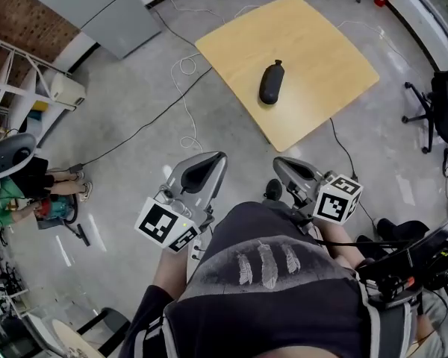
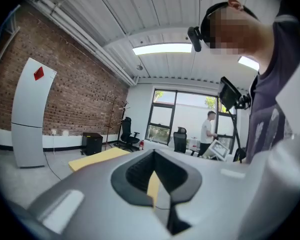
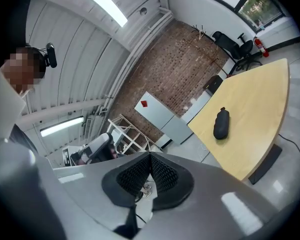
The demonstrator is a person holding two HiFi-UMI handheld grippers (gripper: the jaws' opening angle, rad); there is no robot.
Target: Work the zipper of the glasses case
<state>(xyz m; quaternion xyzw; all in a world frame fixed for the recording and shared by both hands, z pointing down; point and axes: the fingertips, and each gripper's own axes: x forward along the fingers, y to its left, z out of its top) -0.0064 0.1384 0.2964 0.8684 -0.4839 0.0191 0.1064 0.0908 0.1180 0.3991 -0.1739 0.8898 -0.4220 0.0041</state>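
A black glasses case (image 1: pixel 271 83) lies alone in the middle of a light wooden table (image 1: pixel 313 28); the right gripper view shows the glasses case (image 3: pixel 220 123) lying on the table (image 3: pixel 250 109). Both grippers are held close to the person's chest, well short of the table. My left gripper (image 1: pixel 210 161) is shut with nothing between its jaws, and in its own view the left gripper (image 2: pixel 154 170) points level across the room. My right gripper (image 1: pixel 280 162) is likewise shut and empty, and in its own view the right gripper (image 3: pixel 150 171) shows jaws closed together.
Grey concrete floor surrounds the table, with white and black cables (image 1: pixel 181 88) trailing across it. A grey panel (image 1: pixel 97 6) leans at the brick wall. A metal rack (image 1: pixel 7 66) stands at left, office chairs (image 1: pixel 433 103) at right. A seated person (image 1: pixel 19 196) is at left, another person (image 2: pixel 208 131) by the windows.
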